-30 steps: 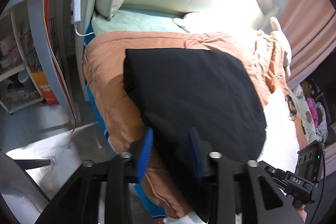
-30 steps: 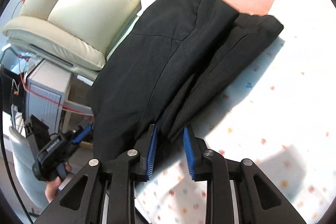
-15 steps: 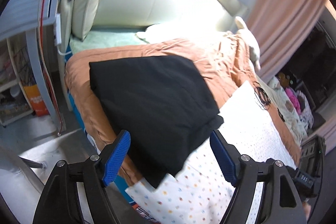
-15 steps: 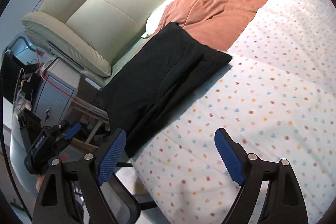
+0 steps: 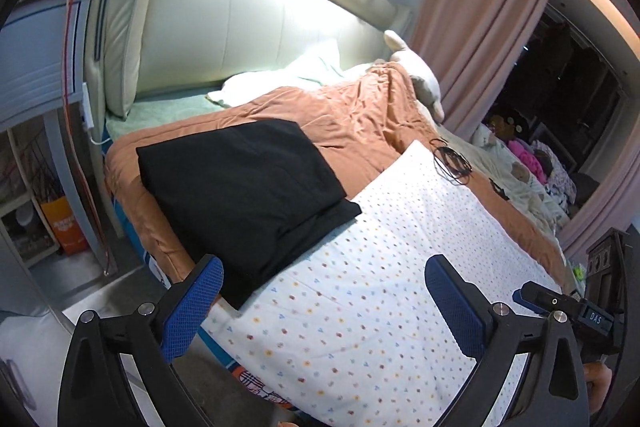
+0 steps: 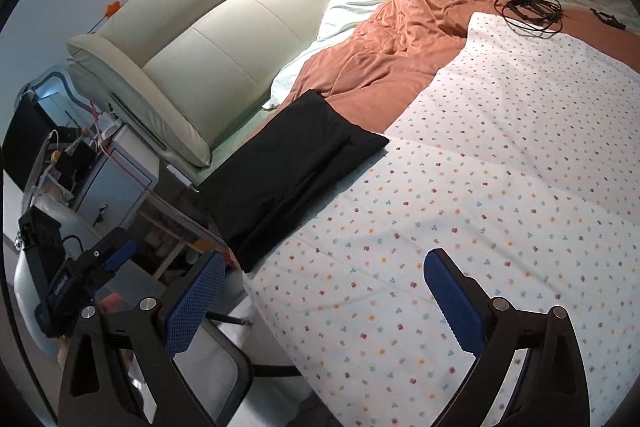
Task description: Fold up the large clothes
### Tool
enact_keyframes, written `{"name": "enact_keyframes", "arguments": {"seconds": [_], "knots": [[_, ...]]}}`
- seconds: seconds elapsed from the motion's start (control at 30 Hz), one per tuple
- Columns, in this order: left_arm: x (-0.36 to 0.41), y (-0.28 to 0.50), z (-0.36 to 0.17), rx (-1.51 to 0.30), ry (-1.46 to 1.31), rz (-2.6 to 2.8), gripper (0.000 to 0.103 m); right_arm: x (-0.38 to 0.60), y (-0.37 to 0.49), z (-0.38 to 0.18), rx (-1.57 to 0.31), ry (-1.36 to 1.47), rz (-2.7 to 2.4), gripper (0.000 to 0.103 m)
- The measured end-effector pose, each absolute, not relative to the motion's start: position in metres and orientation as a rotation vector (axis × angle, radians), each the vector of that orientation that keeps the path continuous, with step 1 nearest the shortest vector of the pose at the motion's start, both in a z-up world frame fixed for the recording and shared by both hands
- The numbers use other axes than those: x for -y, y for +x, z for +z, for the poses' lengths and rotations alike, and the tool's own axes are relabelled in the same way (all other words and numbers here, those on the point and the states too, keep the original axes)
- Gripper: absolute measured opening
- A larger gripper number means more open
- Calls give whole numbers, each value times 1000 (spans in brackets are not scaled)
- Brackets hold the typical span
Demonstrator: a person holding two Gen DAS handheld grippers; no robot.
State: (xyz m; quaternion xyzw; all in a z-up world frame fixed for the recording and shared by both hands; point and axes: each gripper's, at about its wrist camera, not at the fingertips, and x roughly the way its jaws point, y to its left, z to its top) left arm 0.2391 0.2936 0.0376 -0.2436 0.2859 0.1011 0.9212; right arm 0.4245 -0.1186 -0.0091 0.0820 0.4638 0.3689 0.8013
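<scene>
We see the bed (image 5: 520, 227) first, its dotted sheet (image 5: 380, 287) spread beside an orange blanket (image 5: 360, 107). The folded black garment (image 5: 240, 183) lies across both at the bed's near corner, long axis running away toward the headboard (image 6: 224, 59). It sits ahead and left of us, nearer our left gripper (image 5: 324, 303). Both it and our right gripper (image 6: 320, 303) are spread wide, holding nothing.

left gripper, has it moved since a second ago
Yes. The left gripper let go of the black folded garment and pulled back from the headboard; its jaws now stand open, clear of the cloth.
</scene>
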Motion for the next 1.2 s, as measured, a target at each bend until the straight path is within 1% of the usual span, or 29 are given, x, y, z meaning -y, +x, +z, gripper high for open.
{"name": "enact_keyframes", "arguments": {"seconds": [0.2,0.5,1.2], "knots": [[-256,221,53,-577,-428,161,102,163,395,9,-931,173,731,101],[-211,185,57,-545,-353,104,102,215,349,23,-861,178,643,101],[-142,85,47,-500,-187,40,102,272,213,33,-707,109,533,101]]}}
